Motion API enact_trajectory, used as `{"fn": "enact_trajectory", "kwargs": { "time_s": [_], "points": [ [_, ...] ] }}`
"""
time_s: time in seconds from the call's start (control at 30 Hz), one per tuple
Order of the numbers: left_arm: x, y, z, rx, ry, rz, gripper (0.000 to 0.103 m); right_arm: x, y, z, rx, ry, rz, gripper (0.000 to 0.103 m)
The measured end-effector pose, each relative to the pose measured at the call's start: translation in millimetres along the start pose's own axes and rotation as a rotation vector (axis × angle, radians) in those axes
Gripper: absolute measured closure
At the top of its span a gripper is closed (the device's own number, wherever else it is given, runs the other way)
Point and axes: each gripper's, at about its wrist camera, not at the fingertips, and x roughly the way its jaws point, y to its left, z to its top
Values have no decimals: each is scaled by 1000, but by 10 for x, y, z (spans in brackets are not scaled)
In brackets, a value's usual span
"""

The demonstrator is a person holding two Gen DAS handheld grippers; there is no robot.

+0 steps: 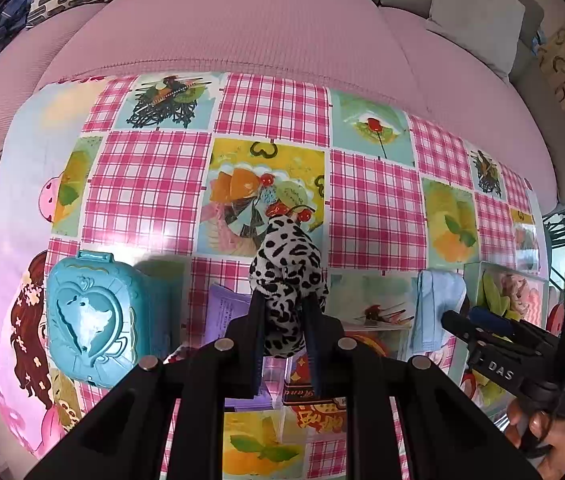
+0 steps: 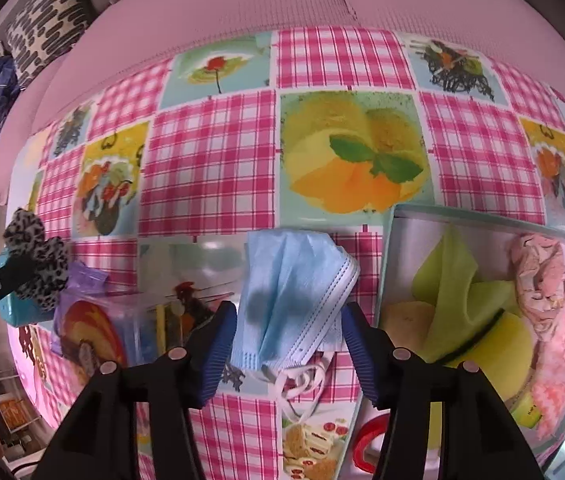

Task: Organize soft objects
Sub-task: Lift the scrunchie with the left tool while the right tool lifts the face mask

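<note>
My left gripper (image 1: 284, 312) is shut on a black-and-white leopard-print scrunchie (image 1: 288, 272) and holds it above the table; the scrunchie also shows at the left of the right wrist view (image 2: 36, 268). My right gripper (image 2: 288, 344) is open, its blue pads (image 2: 218, 352) on either side of a stack of light blue face masks (image 2: 290, 292) lying on the table. The masks also show in the left wrist view (image 1: 438, 308). A tray (image 2: 396, 264) to the right holds a green cloth (image 2: 450, 276), a pink cloth (image 2: 562, 340) and a yellow sponge (image 2: 514, 344).
A teal heart-embossed box (image 1: 90, 320) stands at the table's left. A clear box (image 2: 130, 332) with a purple packet (image 1: 226, 312) and a red tin (image 1: 314, 388) sits below the left gripper. A pink bed (image 1: 242, 20) with grey pillows (image 1: 478, 20) lies beyond the checked tablecloth (image 1: 374, 208).
</note>
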Motion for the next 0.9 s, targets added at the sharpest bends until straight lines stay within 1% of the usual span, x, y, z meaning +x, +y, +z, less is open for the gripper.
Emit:
{"fn": "enact_trajectory", "kwargs": {
  "time_s": [0.03, 0.17, 0.23, 0.3, 0.43, 0.57, 0.67, 0.7, 0.73, 0.77, 0.83, 0.87, 0.9],
  "points": [
    [8, 2, -2, 0, 1, 1, 84, 39, 0, 1, 3, 4, -8, 36],
    [33, 3, -6, 1, 3, 2, 84, 174, 2, -1, 9, 23, -11, 36],
    [51, -1, -10, 8, 3, 3, 84, 239, 8, -5, 9, 26, -32, 36],
    [67, -6, -14, 12, 5, 8, 84, 283, 30, -7, 4, 25, -32, 36],
    [97, 11, -11, 8, 10, 16, 84, 383, 79, -22, -6, 35, -64, 36],
    [111, 27, -9, 2, 18, 27, 84, 435, 173, -48, -27, 24, -99, 36],
    [107, 24, -13, 1, 20, 32, 84, 457, 235, -66, -38, 18, -121, 38],
    [106, 24, -14, 1, 21, 33, 84, 473, 288, -53, -42, 16, -128, 42],
    [103, 26, -16, -1, 22, 35, 84, 473, 308, -64, -49, 12, -133, 48],
    [101, 28, -17, -2, 23, 35, 84, 478, 365, -80, -52, 9, -131, 50],
    [90, 36, -22, -10, 24, 35, 84, 462, 379, -84, -60, 9, -121, 60],
    [85, 39, -24, -11, 24, 35, 84, 458, 385, -95, -61, 9, -116, 62],
    [79, 41, -26, -13, 25, 36, 84, 455, 383, -97, -62, 9, -109, 66]
  ]
}}
